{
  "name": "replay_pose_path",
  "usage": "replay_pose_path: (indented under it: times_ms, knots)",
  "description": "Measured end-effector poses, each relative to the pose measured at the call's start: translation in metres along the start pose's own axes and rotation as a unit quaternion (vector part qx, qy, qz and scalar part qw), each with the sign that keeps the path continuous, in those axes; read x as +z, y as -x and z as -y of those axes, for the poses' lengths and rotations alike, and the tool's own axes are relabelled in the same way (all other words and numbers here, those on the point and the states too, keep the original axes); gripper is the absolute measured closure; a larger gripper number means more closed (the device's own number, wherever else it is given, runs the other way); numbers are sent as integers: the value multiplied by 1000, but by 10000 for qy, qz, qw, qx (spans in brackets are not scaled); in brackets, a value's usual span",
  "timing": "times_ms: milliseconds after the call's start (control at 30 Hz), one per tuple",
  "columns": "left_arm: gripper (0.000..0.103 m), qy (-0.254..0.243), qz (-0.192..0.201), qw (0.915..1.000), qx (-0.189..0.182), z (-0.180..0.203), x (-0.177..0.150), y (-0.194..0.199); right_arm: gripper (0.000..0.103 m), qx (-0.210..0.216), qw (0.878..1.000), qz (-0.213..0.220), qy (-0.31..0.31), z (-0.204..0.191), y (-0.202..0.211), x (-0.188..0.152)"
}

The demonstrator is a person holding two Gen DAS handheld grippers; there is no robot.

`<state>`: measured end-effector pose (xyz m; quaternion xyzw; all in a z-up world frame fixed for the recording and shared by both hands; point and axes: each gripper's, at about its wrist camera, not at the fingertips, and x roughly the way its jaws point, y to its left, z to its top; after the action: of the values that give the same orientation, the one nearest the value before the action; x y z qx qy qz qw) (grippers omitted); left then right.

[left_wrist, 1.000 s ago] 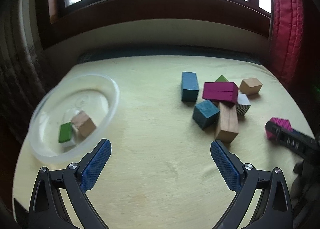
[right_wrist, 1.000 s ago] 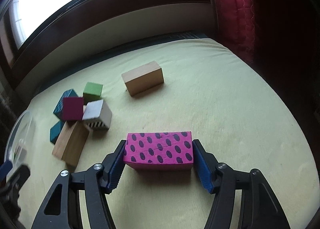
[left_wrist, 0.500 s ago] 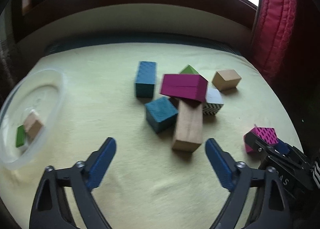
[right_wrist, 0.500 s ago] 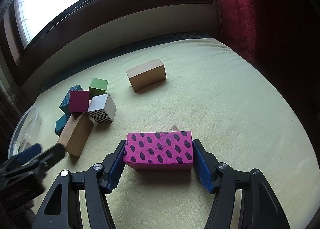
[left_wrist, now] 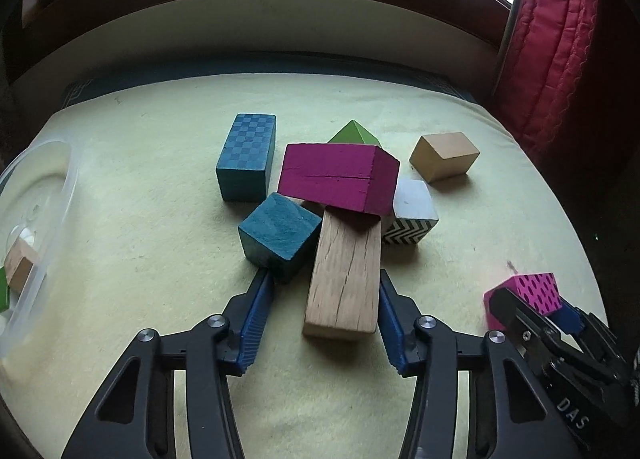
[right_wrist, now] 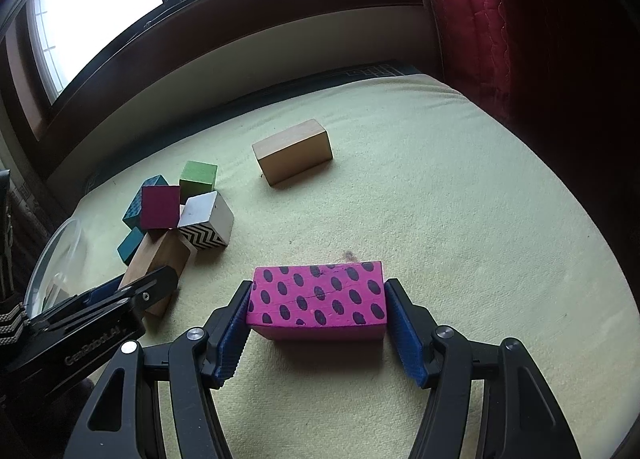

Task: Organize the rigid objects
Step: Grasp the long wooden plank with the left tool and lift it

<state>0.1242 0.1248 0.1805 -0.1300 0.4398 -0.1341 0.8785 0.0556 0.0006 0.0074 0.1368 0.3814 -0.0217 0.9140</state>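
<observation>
We see that the left gripper (left_wrist: pixel 326 295) has travelled right from the clear bowl (left_wrist: pixel 60 163) to the pile of blocks, and its blue pads now straddle the long plain wooden block (left_wrist: pixel 346 279): the right pad touches its side, the left pad stands apart from it, just beside the teal cube (left_wrist: pixel 280 235), so the jaws are spread. The magenta block (left_wrist: pixel 340 177) lies across the wooden block's far end, with the chevron cube (left_wrist: pixel 412 215) to its right, the checkered teal block (left_wrist: pixel 248 157) to the left and a green block (left_wrist: pixel 352 135) behind. A tan block (left_wrist: pixel 444 157) sits apart, far right. The right gripper (right_wrist: pixel 318 309) has stayed clamped on the pink spotted block (right_wrist: pixel 318 301), which rests on the yellow cloth (right_wrist: pixel 460 219) near the right edge.
</observation>
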Motion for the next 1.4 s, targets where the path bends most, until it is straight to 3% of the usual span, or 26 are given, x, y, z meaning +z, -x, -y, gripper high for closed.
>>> replay_pose_path:
  times_ms: [233, 367, 1400]
  knots:
    - [53, 23, 42, 10000, -22, -2, 4, -2, 35, -37, 10000, 2, 26, -2, 0, -1]
    - [70, -36, 95, 9999, -137, 2, 3, 1, 34, -47, 10000, -2, 43, -4, 1, -2]
    - [72, 290, 487, 9984, 83, -22, -28, 53, 34, -64, 10000, -1, 36, -7, 2, -4]
